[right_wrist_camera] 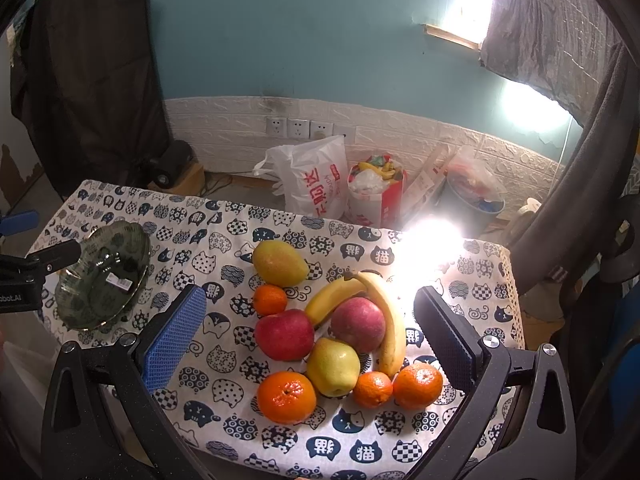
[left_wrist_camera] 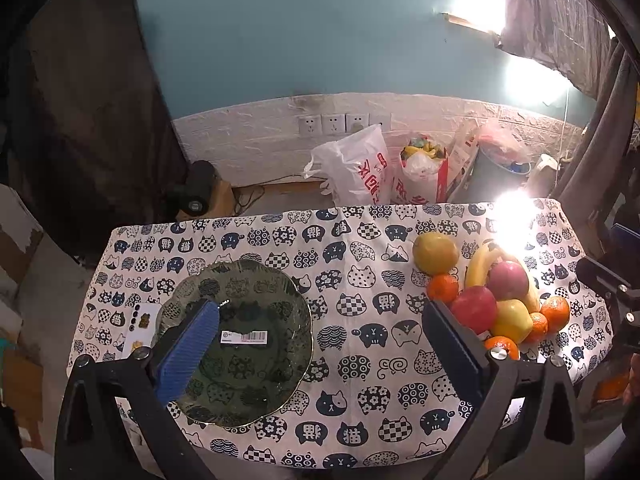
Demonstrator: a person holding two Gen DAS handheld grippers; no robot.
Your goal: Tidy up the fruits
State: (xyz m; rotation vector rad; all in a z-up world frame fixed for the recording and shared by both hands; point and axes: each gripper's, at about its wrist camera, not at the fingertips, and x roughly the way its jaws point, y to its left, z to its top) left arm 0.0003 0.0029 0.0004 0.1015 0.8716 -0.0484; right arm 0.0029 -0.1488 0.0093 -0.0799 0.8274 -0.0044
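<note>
Right wrist view: fruit pile (right_wrist_camera: 336,328) lies between the spread-wide right hand-held gripper (right_wrist_camera: 316,340) fingers, untouched.

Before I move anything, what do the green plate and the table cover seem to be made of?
The plate looks like tinted glass, glossy: the cat print shows through it, its rim catches bright glints, and a barcode sticker sits on it. The table cover looks like printed woven fabric, matte, hanging over the far edge; it could be cotton, but that is uncertain.
</note>
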